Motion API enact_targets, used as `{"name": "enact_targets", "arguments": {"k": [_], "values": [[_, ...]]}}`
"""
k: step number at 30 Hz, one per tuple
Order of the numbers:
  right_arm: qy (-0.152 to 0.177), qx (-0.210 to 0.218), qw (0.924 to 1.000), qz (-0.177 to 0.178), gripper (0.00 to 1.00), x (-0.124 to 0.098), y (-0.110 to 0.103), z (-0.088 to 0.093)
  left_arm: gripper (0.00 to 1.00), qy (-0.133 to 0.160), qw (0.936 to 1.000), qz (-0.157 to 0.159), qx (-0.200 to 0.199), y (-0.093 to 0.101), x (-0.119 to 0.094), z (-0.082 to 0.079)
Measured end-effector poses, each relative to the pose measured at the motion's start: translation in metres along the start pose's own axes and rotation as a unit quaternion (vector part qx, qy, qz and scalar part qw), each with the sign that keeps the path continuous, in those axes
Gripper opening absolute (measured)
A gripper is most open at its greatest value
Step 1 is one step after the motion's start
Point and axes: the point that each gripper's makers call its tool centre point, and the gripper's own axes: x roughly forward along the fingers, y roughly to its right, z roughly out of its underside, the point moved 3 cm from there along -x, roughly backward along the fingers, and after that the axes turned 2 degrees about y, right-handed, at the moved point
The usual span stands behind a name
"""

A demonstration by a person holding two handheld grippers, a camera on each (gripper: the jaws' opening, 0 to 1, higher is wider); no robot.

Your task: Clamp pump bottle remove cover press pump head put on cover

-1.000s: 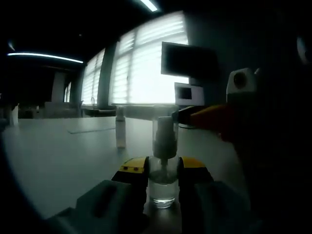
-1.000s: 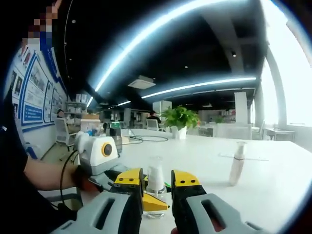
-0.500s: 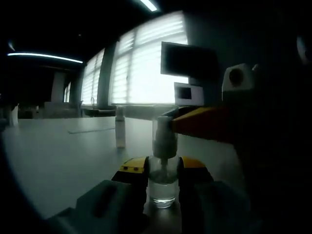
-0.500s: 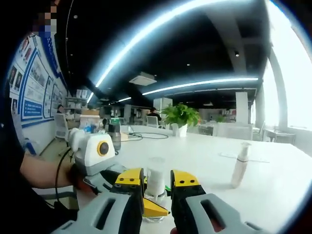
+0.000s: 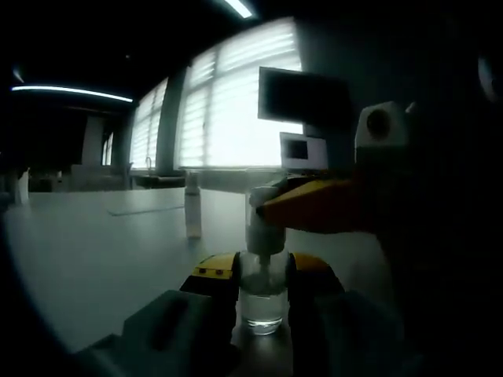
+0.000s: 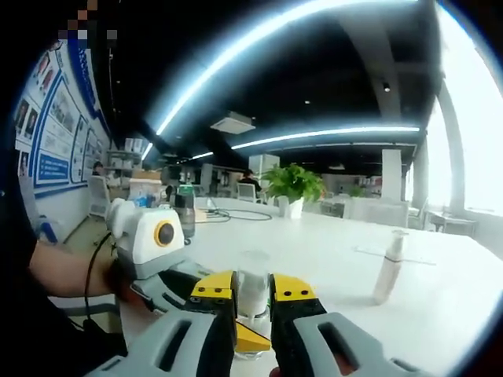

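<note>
A clear pump bottle (image 5: 262, 302) stands on the white table (image 5: 78, 251), and my left gripper (image 5: 263, 271) is shut on its lower body. A clear cover (image 5: 264, 206) sits over the pump head. From the right, one of the right gripper's orange fingers (image 5: 310, 208) lies across the cover at cap height. In the right gripper view, my right gripper (image 6: 253, 292) has its yellow jaws pressed on both sides of the cover (image 6: 252, 284). The left gripper's yellow fingertip (image 6: 250, 338) shows just below, held by a hand at the left.
A second slim pump bottle (image 5: 192, 208) (image 6: 389, 267) stands alone farther out on the table. A dark monitor (image 5: 302, 98) hangs before bright windows. A potted plant (image 6: 291, 184) and office desks lie at the far end.
The right gripper has slid in from the right to the cover, and its jaws have narrowed onto it. The left gripper and bottle have stayed still.
</note>
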Motion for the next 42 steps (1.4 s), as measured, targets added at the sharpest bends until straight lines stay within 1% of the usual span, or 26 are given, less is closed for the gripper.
{"name": "enact_targets", "arguments": {"k": [20,21,24,26,33,42], "values": [[-0.001,-0.012,0.9999,0.002,0.10,-0.001,-0.001,-0.001,0.15,-0.002,1.0000,0.001,0.002,0.002,0.001,0.000],[0.015,-0.009,0.9998,0.004,0.10,-0.001,-0.001,-0.006,0.15,-0.002,1.0000,0.001,0.002,0.002,0.001,0.000],[0.023,-0.006,0.9997,0.006,0.10,-0.003,0.001,-0.015,0.15,-0.002,1.0000,0.001,0.002,0.002,0.001,0.001],[0.024,-0.011,0.9997,0.003,0.10,-0.002,0.000,-0.020,0.15,-0.002,1.0000,0.001,0.002,0.001,0.001,0.001],[0.017,-0.012,0.9998,-0.001,0.10,-0.001,-0.001,-0.017,0.15,-0.003,1.0000,0.001,0.002,0.000,0.001,0.001],[0.028,-0.014,0.9995,0.002,0.10,-0.002,0.000,-0.024,0.15,-0.003,1.0000,0.001,0.003,-0.002,0.001,0.002]]}}
